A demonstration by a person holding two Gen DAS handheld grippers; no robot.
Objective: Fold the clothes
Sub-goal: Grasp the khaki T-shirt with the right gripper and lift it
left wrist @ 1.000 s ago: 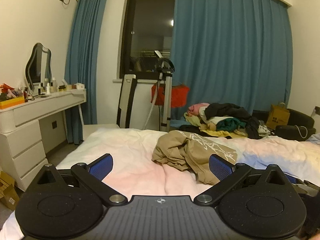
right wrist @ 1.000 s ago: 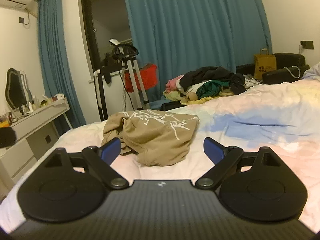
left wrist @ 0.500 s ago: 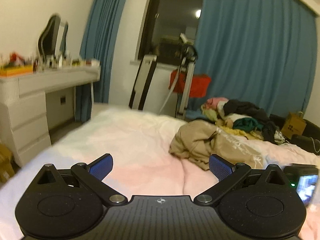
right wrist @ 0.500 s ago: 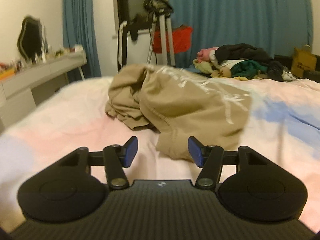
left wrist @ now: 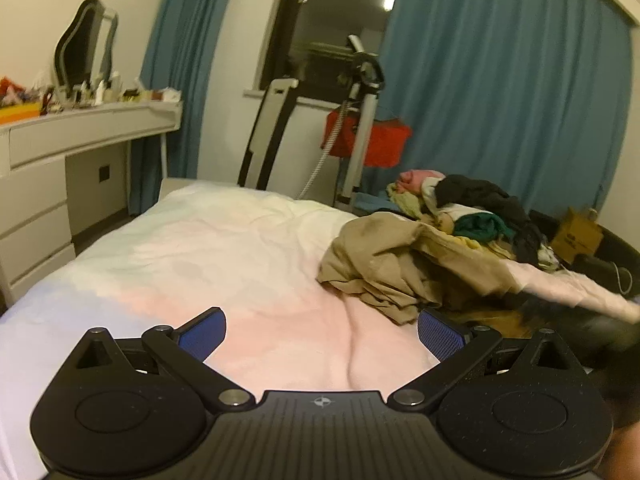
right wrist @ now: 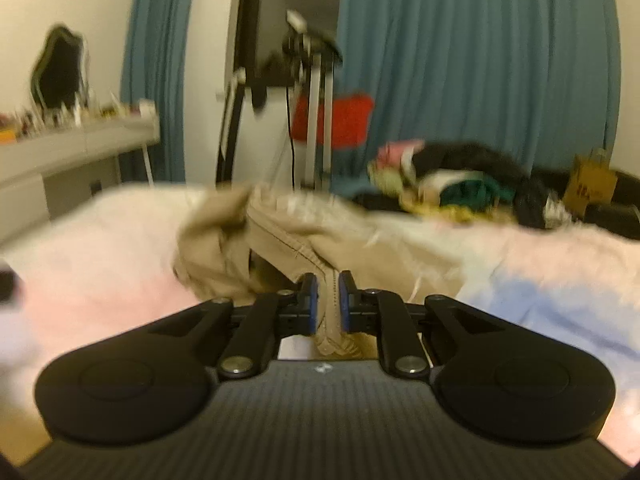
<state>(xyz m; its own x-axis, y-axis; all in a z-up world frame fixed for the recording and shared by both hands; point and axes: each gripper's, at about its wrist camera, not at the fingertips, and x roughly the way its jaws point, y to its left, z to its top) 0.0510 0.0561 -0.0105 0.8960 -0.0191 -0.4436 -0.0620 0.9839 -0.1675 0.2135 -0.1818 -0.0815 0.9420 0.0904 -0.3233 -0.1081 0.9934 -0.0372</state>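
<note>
**Mia:** In the left wrist view, what do you see?

**Ben:** The left gripper (left wrist: pixel 322 330) is wide open and holds nothing. It hangs over the pink bed (left wrist: pixel 224 264). The tan garment (left wrist: pixel 384 268) lies crumpled on the bed, ahead and to the right, near the pile of clothes (left wrist: pixel 472 212) at the far side.

**Mia:** And the right wrist view?

**Ben:** The right gripper (right wrist: pixel 328 304) is squeezed almost closed on an edge of the tan garment (right wrist: pixel 296 240). The cloth sits between the blue pads (right wrist: pixel 311 300).

**Mia:** How should this part go?

**Ben:** I think the right one should keep a tight pinch and lift slowly, so the cloth opens up. Then the left one could grab another edge, and together they can spread it flat.

**Mia:** Anything hard to see?

**Ben:** Yes. The right view is blurry, so I can't tell which part of the garment is pinched. In the left view, the lower right corner is dark and smeared. The garment is bunched, so its shape stays hidden.
</note>
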